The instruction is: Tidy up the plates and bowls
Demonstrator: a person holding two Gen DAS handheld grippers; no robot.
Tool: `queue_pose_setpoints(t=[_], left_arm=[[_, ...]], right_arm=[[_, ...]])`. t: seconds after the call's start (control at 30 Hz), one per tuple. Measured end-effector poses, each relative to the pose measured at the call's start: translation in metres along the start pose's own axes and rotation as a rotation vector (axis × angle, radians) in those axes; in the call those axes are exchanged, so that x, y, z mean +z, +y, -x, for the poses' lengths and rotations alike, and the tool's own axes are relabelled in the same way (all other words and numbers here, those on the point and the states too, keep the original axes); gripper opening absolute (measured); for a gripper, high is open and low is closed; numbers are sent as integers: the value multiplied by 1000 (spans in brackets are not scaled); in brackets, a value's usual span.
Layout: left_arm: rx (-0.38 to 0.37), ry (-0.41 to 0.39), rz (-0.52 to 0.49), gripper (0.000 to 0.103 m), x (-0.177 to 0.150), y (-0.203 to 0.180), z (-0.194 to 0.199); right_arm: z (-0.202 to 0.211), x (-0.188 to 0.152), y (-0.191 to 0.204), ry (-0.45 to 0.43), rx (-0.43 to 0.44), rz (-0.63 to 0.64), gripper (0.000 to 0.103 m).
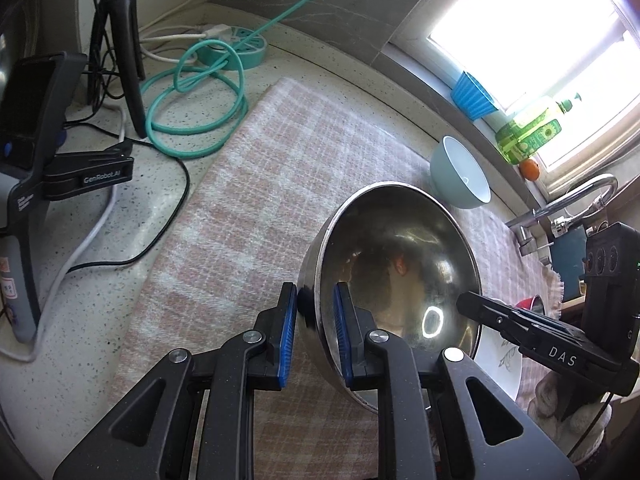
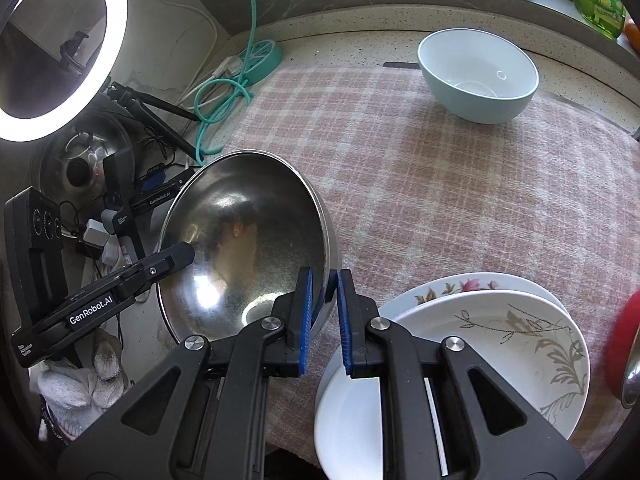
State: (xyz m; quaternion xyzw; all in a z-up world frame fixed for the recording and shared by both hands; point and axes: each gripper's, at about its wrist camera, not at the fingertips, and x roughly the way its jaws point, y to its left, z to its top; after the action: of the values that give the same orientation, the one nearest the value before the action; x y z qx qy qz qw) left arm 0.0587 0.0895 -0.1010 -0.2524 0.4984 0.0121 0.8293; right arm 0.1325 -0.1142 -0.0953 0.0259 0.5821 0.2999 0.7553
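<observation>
A steel bowl (image 1: 396,276) is held tilted above the pink checked cloth (image 1: 256,184). My left gripper (image 1: 316,316) is shut on its left rim, one pad inside and one outside. My right gripper (image 2: 323,308) is shut on the opposite rim of the same steel bowl (image 2: 244,240). A pale blue bowl (image 1: 460,172) stands upright at the far side of the cloth; it also shows in the right wrist view (image 2: 478,74). Stacked white plates (image 2: 500,344) with floral patterns lie under my right gripper; one plate (image 1: 500,364) shows in the left wrist view.
A teal cable (image 1: 196,108) and black tripod (image 1: 128,52) stand left of the cloth. A ring light (image 2: 60,48) and a pot lid (image 2: 80,164) are at the left. On the sill are a blue cup (image 1: 472,96) and soap bottle (image 1: 532,128). A tap (image 1: 568,200) and a red object (image 2: 624,340) are to the right.
</observation>
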Motion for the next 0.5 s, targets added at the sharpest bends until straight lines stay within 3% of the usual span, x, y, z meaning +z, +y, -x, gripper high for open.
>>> queue_pose_setpoints(t=[0.5], left_arm=[[30, 39, -51, 17, 6, -16, -23]], right_arm=[[-9, 3, -20, 7, -34, -22, 12]])
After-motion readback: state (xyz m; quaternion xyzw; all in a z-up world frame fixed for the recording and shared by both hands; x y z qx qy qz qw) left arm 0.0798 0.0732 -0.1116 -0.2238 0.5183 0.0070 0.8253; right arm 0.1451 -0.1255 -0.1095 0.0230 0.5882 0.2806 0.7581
